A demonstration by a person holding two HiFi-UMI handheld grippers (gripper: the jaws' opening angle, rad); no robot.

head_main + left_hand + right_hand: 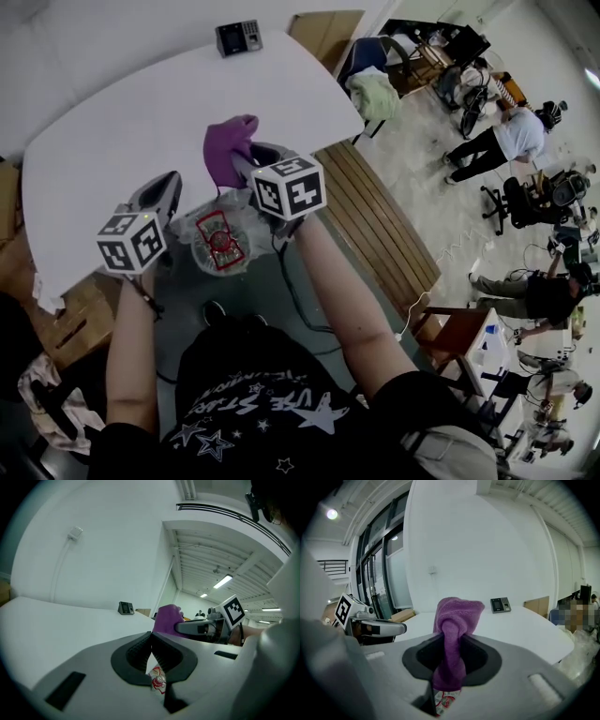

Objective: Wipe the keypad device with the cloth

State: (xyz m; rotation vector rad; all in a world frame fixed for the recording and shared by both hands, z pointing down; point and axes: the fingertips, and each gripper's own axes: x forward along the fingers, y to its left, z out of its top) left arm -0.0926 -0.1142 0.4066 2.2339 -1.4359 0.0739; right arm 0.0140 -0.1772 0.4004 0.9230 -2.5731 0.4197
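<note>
The grey keypad device [238, 37] stands at the far edge of the white table [112, 122], well away from both grippers. It also shows small in the left gripper view [125, 607] and the right gripper view [500, 604]. My right gripper [246, 161] is shut on a purple cloth [228, 150], which bunches upward out of the jaws [454, 630] above the table's near edge. To its left, my left gripper [172, 180] is shut with nothing between its pads [140, 649]. The cloth [166, 619] hangs just to its right.
A clear plastic bag with a red and white packet [217, 239] lies under the grippers at the table's front edge. A slatted wooden bench [375, 216] runs along the right of the table. A chair with pale fabric [375, 94] and several people stand beyond.
</note>
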